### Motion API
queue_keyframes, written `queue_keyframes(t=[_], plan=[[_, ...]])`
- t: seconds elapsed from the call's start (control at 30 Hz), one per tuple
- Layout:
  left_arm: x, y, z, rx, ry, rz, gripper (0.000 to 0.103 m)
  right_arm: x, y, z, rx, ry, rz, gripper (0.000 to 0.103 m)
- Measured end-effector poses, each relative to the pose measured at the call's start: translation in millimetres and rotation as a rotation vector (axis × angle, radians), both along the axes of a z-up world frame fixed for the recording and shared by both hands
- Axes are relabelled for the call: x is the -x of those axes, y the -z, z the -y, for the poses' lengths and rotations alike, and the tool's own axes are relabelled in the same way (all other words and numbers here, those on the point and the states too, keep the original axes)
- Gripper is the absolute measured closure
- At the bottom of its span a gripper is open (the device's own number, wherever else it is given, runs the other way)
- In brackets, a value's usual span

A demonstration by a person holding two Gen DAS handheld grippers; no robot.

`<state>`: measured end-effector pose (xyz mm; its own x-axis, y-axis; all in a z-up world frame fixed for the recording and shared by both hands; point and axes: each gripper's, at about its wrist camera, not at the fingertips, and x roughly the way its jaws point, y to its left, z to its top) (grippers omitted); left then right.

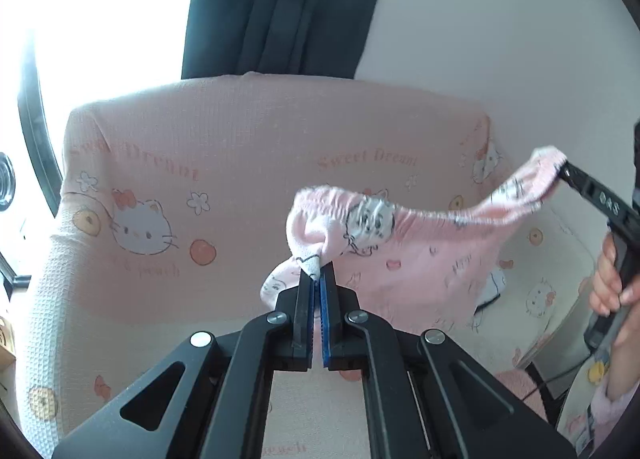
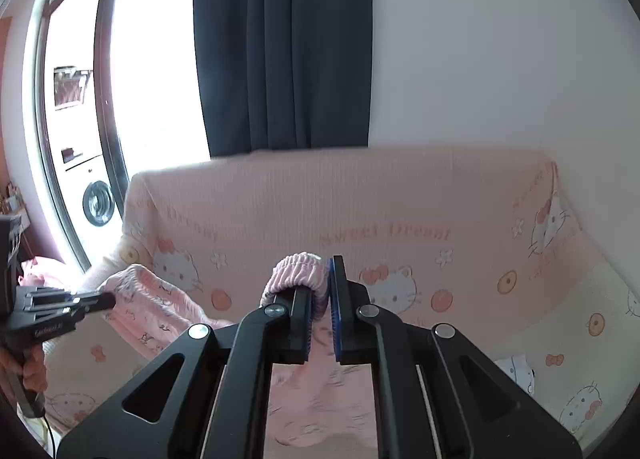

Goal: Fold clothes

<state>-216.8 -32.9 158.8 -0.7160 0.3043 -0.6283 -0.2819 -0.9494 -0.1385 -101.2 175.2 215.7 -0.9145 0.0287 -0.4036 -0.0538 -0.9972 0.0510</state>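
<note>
- Left gripper (image 1: pixel 319 283) closest to its own camera, black fingers with blue pads pressed together on a bunched corner of pink pyjama shorts (image 1: pixel 404 255), cloth pinched at the very tips.
- Shorts held in the air in front of a sofa, stretched by the gathered elastic waistband between both tools, rest of the fabric hanging down below with small cartoon prints on it.
- Right gripper (image 2: pixel 320 291) clamped on the other end of the waistband, ruffled pink edge bulging up and over the left finger, gap between the pads narrow and filled with cloth.
- Seen from the left wrist camera: right gripper (image 1: pixel 562 169) at the far right, tips biting the waistband, hand (image 1: pixel 610 279) wrapped around its handle, fluffy pink sleeve (image 1: pixel 612 403) below.
- Seen from the right wrist camera: left gripper (image 2: pixel 108 301) at the left edge, tip on the shorts (image 2: pixel 148 299).
- Behind: pink sofa cover (image 1: pixel 240 139) printed with cartoon cats and "Sweet Dream", dark curtain (image 2: pixel 284 47), bright window (image 2: pixel 160 51), washing machine (image 2: pixel 96 201) beyond the glass.
</note>
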Motion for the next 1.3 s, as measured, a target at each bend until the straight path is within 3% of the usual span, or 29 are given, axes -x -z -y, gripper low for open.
queue_keyframes(t=[0.07, 0.13, 0.33, 0.37, 0.4, 0.43, 0.47, 0.53, 0.6, 0.8, 0.83, 0.87, 0.93, 1.03, 1.23, 1.3], plan=[[-19.8, 38.0, -2.3, -0.001, 0.014, 0.075, 0.100, -18.9, 17.8, 3.9, 0.020, 0.000, 0.030, 0.097], [-31.3, 87.3, -2.3, 0.004, 0.022, 0.193, 0.099, -36.9, 55.4, 7.4, 0.057, 0.002, 0.094, 0.097], [-47.8, 233.7, -13.2, 0.058, 0.030, 0.569, 0.097, -77.2, 222.7, 3.5, 0.195, 0.061, 0.456, 0.095], [-50.6, 258.1, -15.1, 0.068, 0.031, 0.632, 0.093, -83.0, 241.9, 2.2, 0.203, 0.065, 0.499, 0.095], [-49.8, 265.6, -16.1, 0.069, 0.026, 0.641, 0.087, -89.5, 257.3, 0.9, 0.202, 0.073, 0.530, 0.095], [-47.4, 265.1, -16.8, 0.067, 0.017, 0.625, 0.065, -95.1, 266.5, -1.0, 0.201, 0.079, 0.546, 0.095], [-43.6, 263.3, -18.6, 0.056, 0.020, 0.597, 0.049, -99.5, 271.2, -3.3, 0.203, 0.082, 0.555, 0.095], [-36.8, 260.7, -30.4, 0.045, 0.067, 0.547, 0.049, -105.6, 274.2, -9.1, 0.216, 0.086, 0.554, 0.095], [-36.0, 260.7, -48.8, 0.087, 0.116, 0.506, 0.049, -107.6, 272.7, -13.4, 0.219, 0.089, 0.551, 0.095], [-23.8, 301.5, -115.5, 0.353, 0.281, 0.525, 0.049, -109.6, 274.0, -21.3, 0.233, 0.094, 0.569, 0.094], [-24.5, 309.1, -119.2, 0.403, 0.295, 0.535, 0.053, -110.1, 275.0, -21.1, 0.232, 0.094, 0.575, 0.094], [-25.6, 316.5, -121.7, 0.451, 0.307, 0.547, 0.074, -110.7, 276.4, -21.2, 0.228, 0.096, 0.580, 0.094], [-27.6, 325.3, -121.2, 0.510, 0.312, 0.562, 0.098, -111.6, 279.9, -21.3, 0.219, 0.100, 0.594, 0.094], [-28.9, 315.8, -100.2, 0.464, 0.247, 0.553, 0.098, -110.5, 290.9, -20.4, 0.203, 0.105, 0.638, 0.093], [-43.4, 244.5, -22.2, 0.191, -0.002, 0.422, 0.098, -100.5, 325.6, -5.1, 0.176, 0.084, 0.747, 0.091], [-55.4, 232.7, -0.1, 0.117, -0.068, 0.408, 0.098, -97.0, 334.9, 2.8, 0.165, 0.073, 0.773, 0.091]])
